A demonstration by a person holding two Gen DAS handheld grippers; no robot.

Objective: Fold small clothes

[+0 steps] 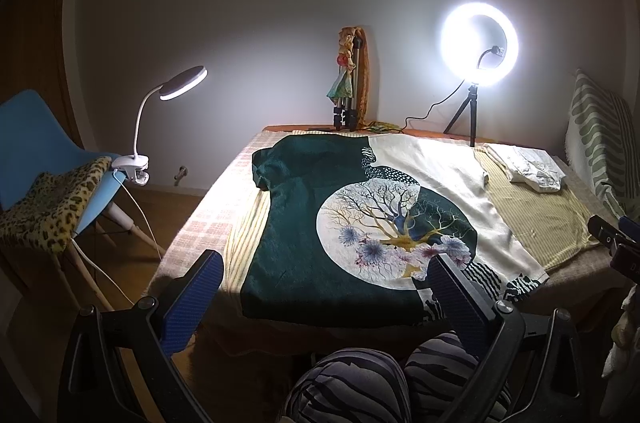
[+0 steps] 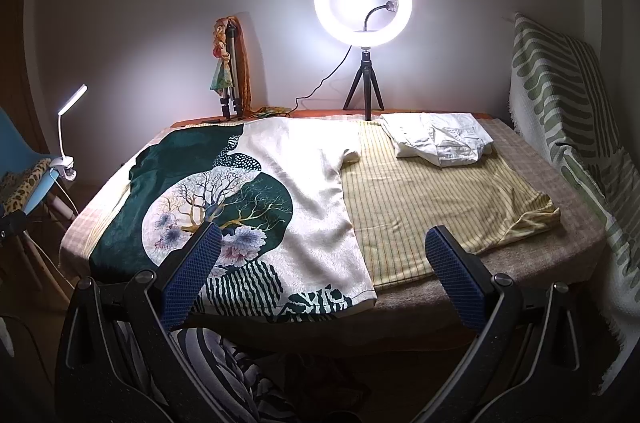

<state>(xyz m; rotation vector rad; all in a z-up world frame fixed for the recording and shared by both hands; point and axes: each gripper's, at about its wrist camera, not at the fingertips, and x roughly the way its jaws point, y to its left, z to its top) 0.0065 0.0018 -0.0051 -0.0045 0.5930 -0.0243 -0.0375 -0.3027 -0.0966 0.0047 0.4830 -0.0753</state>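
The shirt (image 2: 256, 207) lies flat across the left and centre of the right-wrist frame, print up, spread presumably so its edges are easy to pinch. Both grippers, left (image 1: 326, 287) and right (image 2: 322, 257), hover at the near hem, jaws spread and empty. A folded white garment (image 2: 440, 139), perhaps finished, sits upper right by the ring light (image 2: 362, 9).

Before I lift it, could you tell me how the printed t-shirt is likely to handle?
Probably floppy: the printed t-shirt lies flat with soft wrinkles, so it should drape from a pinch. It looks thin, so likely light. Dragging it may shift the striped cloth underneath.
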